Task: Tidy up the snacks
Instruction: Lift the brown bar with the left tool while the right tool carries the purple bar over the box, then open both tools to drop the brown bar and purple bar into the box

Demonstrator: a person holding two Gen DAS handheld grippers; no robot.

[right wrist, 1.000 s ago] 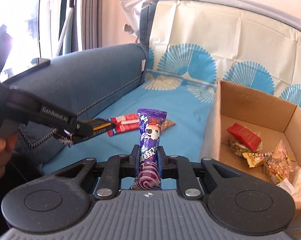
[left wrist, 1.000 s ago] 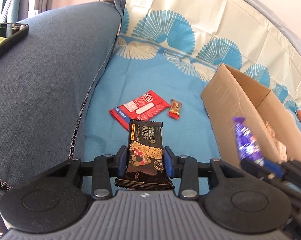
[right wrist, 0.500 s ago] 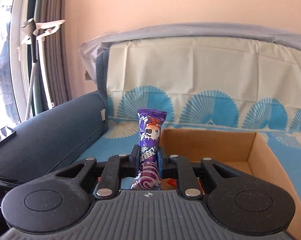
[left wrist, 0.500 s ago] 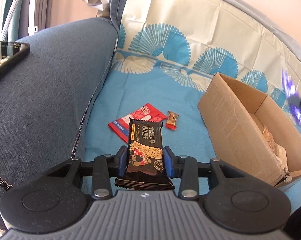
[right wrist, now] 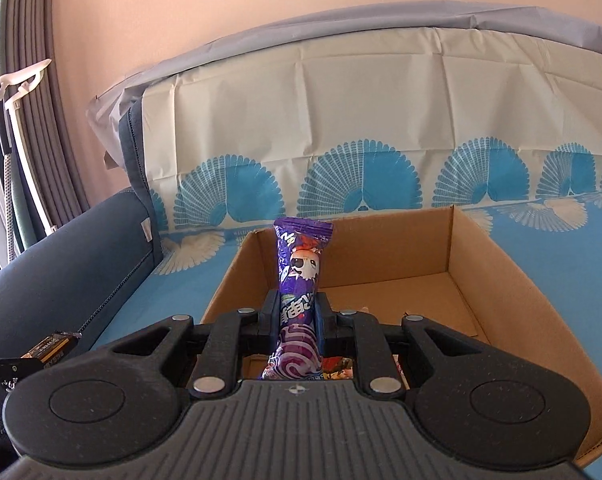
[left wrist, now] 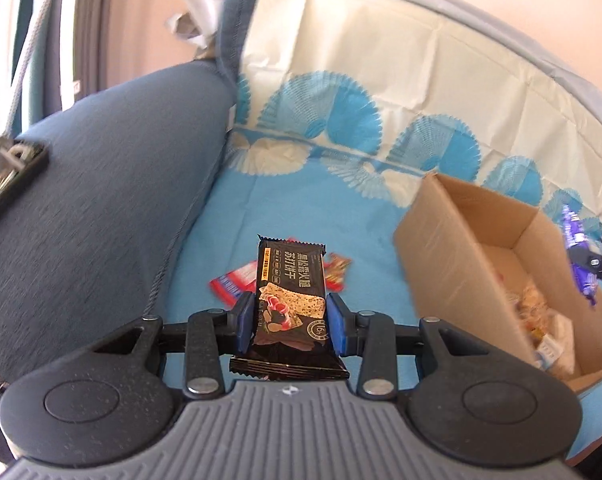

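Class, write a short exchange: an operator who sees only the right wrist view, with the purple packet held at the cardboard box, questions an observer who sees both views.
Operator: My right hand-held gripper holds the purple packet at the cardboard box. What is in the other one?
Observer: The left hand-held gripper is shut on a black cracker packet, above the blue seat cover, left of the box.
Operator: Are any snacks outside the box?
Observer: Yes. A red packet and a small wrapped snack lie on the cover, partly hidden behind the black packet.
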